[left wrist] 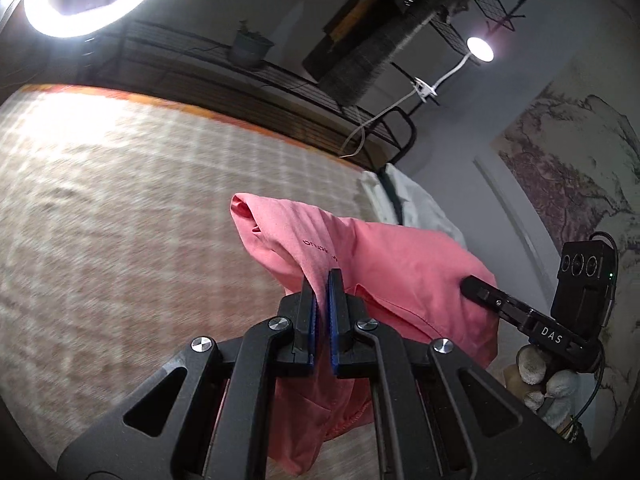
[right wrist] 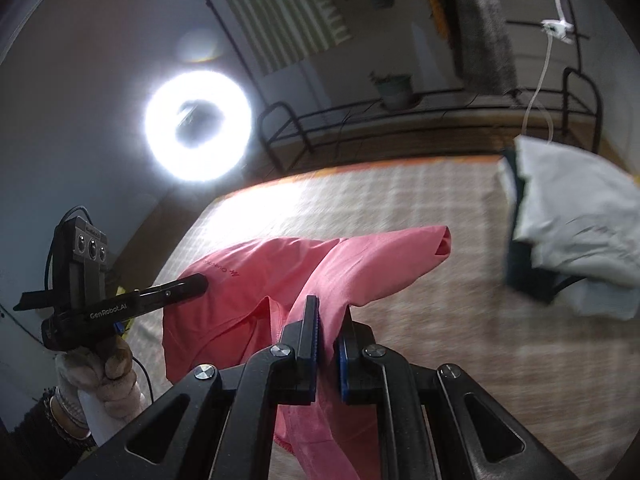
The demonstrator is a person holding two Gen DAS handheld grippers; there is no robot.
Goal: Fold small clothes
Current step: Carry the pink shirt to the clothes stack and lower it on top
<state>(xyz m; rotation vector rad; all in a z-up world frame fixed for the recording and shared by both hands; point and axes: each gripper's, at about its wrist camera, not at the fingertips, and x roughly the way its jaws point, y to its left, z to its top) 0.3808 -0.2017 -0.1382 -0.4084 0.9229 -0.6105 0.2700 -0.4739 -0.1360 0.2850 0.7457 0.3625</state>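
The left gripper (left wrist: 322,280) pinches a fold of the pink shirt (left wrist: 392,272), which hangs lifted above the checked cloth (left wrist: 120,208) between both tools, and the right gripper (right wrist: 328,312) pinches another fold of it, a grey garment (right wrist: 576,224) lying farther right.

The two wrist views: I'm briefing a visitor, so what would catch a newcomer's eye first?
The pink garment hangs between both grippers, pinched by the left gripper and right gripper above the checked bedspread. The ring light glares beyond the bed.
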